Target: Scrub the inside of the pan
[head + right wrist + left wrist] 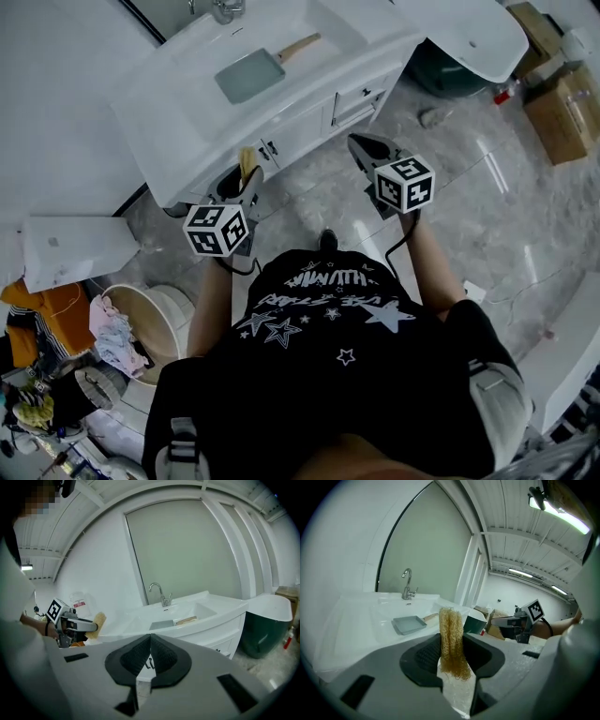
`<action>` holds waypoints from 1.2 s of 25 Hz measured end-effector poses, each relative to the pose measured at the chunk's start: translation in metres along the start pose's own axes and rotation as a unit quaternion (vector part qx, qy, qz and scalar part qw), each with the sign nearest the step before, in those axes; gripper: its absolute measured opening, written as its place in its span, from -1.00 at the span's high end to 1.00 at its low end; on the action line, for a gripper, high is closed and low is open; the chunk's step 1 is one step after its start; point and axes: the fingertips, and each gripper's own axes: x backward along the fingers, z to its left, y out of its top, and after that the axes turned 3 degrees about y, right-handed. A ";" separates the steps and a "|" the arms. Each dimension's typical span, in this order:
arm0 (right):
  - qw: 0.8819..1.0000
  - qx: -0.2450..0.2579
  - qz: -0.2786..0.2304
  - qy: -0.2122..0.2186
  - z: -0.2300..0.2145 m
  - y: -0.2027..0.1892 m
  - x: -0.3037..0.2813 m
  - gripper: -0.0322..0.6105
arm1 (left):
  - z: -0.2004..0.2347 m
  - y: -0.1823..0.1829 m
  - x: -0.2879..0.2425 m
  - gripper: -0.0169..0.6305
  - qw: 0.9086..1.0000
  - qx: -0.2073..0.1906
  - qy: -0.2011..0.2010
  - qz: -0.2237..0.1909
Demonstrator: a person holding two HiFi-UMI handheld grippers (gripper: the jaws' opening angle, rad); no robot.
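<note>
The person is standing before a white vanity (309,117), holding both grippers out side by side, short of the counter's near edge, so neither is reaching the pan (249,75) yet. The left gripper (242,183) is pinching a curly yellow scrubber (451,641) between its pads. The tuft is sticking out past the tips, which is probably leaving the working end free to rub a surface. The right gripper (150,654) is showing its jaws pressed together with nothing between them. It is likely being kept free to steady the pan by its wooden handle (300,47), and would need to open first. The pan is lying flat in the sink basin (333,33) on the far side, just near of the faucet (225,9), with its handle pointing right. Its inside is looking empty, with no water or residue that can be made out. On the floor at near left, a round tub (155,305) is holding crumpled cloths (114,328). At far right, the contents of the dark green bin (450,70) are hidden.
</note>
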 end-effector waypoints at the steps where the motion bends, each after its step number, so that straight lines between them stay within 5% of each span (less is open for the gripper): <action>1: 1.000 0.001 0.001 0.003 -0.005 0.002 -0.001 0.88 | 0.001 0.004 -0.004 0.53 1.000 0.003 0.006 -0.003; 17: 0.999 -0.010 0.023 0.034 -0.040 0.011 -0.057 0.88 | 0.049 0.033 -0.058 0.53 0.999 0.033 0.039 0.002; 30: 0.999 -0.007 0.036 -0.004 -0.120 0.081 -0.173 0.88 | 0.145 0.090 -0.165 0.53 0.998 0.055 0.017 0.019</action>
